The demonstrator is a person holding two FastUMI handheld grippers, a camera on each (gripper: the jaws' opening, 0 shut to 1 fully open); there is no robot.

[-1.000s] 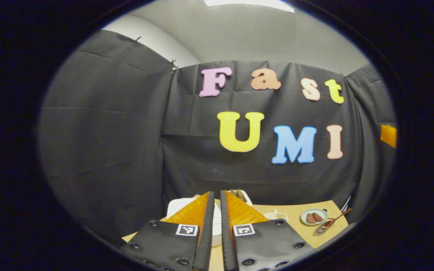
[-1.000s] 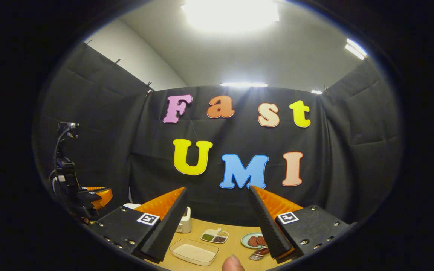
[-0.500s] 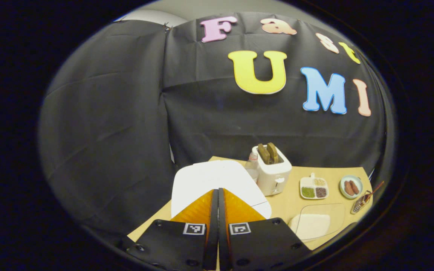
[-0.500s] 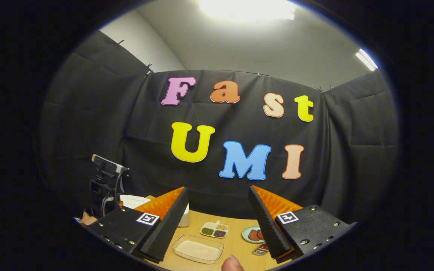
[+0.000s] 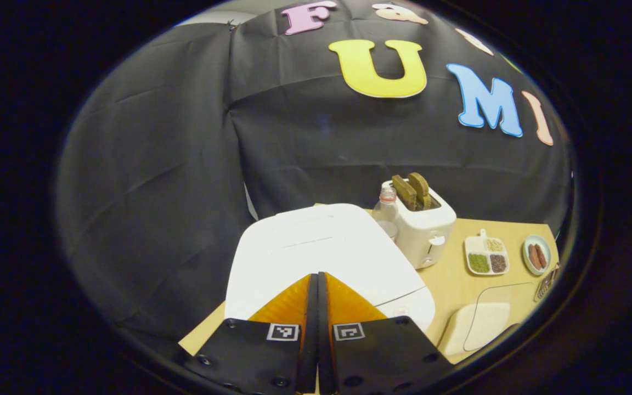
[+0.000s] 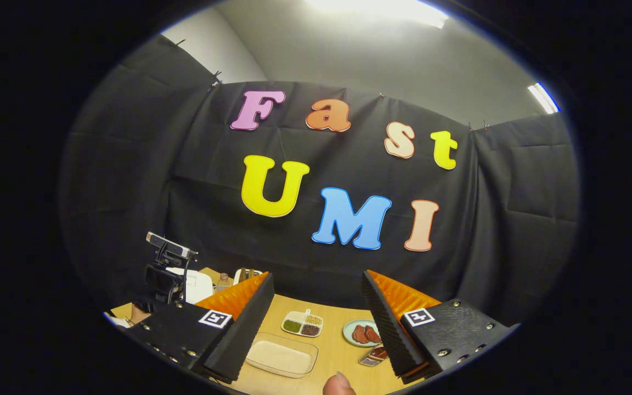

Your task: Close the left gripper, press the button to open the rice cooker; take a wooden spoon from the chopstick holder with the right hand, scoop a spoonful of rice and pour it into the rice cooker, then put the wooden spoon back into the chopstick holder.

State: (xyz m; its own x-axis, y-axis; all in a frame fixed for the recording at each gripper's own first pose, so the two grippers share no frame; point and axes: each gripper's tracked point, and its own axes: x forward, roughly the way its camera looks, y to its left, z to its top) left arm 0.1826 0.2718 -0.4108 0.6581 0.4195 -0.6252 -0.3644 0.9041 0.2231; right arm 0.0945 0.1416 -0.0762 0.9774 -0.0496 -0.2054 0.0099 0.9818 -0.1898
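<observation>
Hovering with fingers pressed together, left gripper (image 5: 317, 285) just above white rice cooker (image 5: 316, 255), lid down. Right gripper (image 6: 316, 329) spread wide, holding nothing; rice tray (image 6: 280, 355) below, chopstick holder (image 6: 373, 356) beside right finger

Your right gripper (image 6: 316, 323) hangs with fingers spread apart above the table (image 6: 338, 356); rice tray (image 6: 281, 355) lies between them.
</observation>
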